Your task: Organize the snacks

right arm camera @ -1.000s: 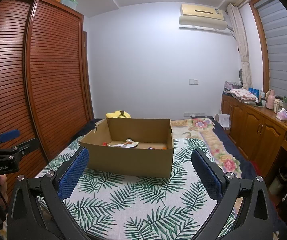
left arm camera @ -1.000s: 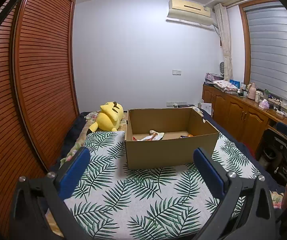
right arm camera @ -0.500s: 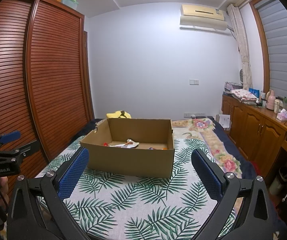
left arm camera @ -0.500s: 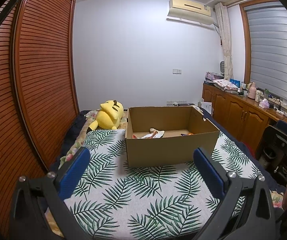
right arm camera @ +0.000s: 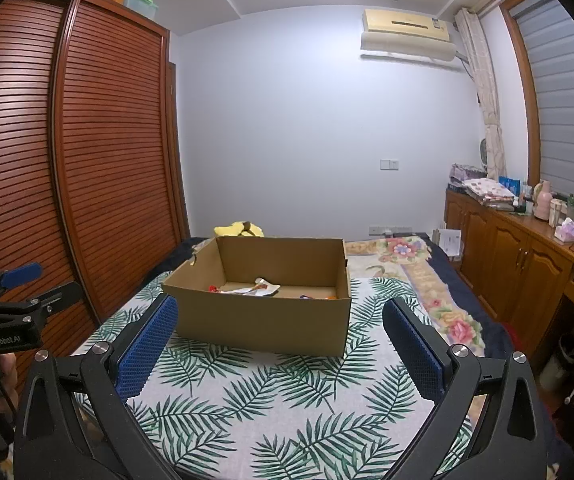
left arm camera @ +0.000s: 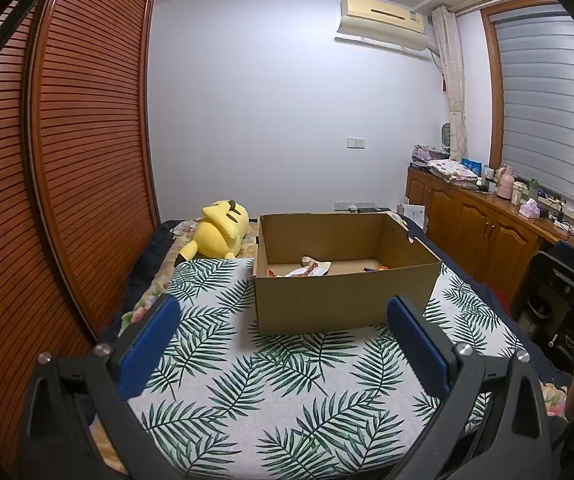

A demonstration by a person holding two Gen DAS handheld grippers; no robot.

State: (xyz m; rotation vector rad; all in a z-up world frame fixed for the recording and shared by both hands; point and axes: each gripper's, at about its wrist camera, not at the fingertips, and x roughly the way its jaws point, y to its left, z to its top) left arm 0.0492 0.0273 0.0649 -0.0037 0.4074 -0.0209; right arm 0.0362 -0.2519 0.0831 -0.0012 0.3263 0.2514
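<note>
Snacks [left arm camera: 307, 269] are lying inside the open cardboard box [left arm camera: 339, 300] on the leaf-print bed [left arm camera: 271, 392], while you are holding your left tool [left arm camera: 283, 344] and right tool [right arm camera: 279, 344] spread wide, gripping nothing.

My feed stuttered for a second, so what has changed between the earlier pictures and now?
Hardly anything. Nothing was taken hold of or let go: the left hand-held gripper and the right hand-held gripper are both open and empty as before, short of the cardboard box. The wrappers inside the box, the yellow plush toy behind it and the leaf-print cover lie as they did.
</note>
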